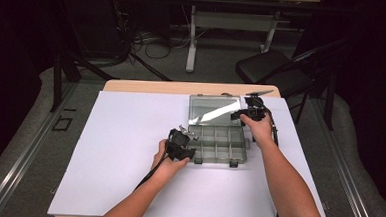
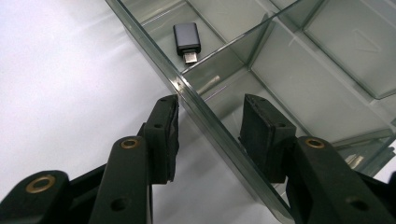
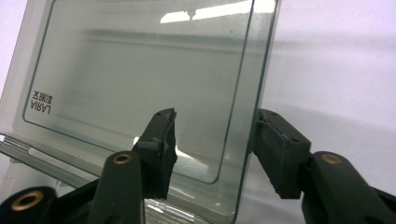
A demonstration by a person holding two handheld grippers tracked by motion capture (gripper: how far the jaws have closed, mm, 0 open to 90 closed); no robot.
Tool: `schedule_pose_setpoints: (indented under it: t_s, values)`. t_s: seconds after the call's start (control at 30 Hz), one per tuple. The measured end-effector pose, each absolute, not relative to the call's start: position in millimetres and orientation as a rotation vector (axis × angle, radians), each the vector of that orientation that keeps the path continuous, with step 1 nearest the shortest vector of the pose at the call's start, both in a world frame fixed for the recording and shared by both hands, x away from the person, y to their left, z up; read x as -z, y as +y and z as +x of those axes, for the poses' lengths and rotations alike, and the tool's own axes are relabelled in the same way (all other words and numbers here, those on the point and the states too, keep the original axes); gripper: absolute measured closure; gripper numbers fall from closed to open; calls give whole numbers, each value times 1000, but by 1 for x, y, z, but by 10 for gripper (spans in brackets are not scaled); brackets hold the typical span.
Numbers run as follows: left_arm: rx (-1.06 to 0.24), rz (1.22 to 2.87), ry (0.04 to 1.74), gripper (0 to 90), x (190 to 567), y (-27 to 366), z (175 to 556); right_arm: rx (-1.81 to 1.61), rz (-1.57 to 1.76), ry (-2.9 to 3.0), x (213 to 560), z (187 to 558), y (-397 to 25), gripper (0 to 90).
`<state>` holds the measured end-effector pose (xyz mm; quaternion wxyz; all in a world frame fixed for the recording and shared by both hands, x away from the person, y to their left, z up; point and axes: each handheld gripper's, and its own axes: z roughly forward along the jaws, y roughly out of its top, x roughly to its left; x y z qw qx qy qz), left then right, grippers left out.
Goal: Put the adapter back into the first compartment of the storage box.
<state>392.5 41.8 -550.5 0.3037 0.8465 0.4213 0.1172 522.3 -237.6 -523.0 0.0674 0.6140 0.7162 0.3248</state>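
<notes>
A clear, smoke-tinted plastic compartment box (image 1: 219, 144) sits on the white sheet (image 1: 123, 150) that covers the table, toward the far right part of that sheet, with its hinged transparent lid (image 1: 212, 110) standing open at the far side. The work in hand looks like handling the lid while the box is kept steady.

The left gripper (image 1: 180, 144) is at the box's near left corner. In the left gripper view its jaws are spread, one pad outside and one inside the box's side wall (image 2: 205, 116), not yet pinching it. A small dark grey USB adapter (image 2: 187, 41) lies in a compartment just beyond, apart from the jaws.

The right gripper (image 1: 251, 112) is at the lid's right edge (image 3: 252, 107). Its jaws also stand apart, one on each side of the panel; whether the pads touch it I cannot tell.

To do this well, I judge the left jaws should close squarely on the wall so the base cannot slide on the smooth sheet. The right jaws should take the lid near its free edge with only a light squeeze, since thin plastic flexes and slips. The lid should then swing about its hinge line rather than be pulled sideways, slowly enough that the adapter stays in its compartment.
</notes>
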Motion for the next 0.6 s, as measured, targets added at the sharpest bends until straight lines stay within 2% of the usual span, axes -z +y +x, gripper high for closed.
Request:
schedule_pose_setpoints:
  t_s: [0.07,0.6]
  values:
    - [-310,2243,1116,564,550,42,393,-961,1850,2160,521,522,-238,536]
    - [-312,2243,1117,564,551,42,392,-1003,1817,2139,517,520,-244,637]
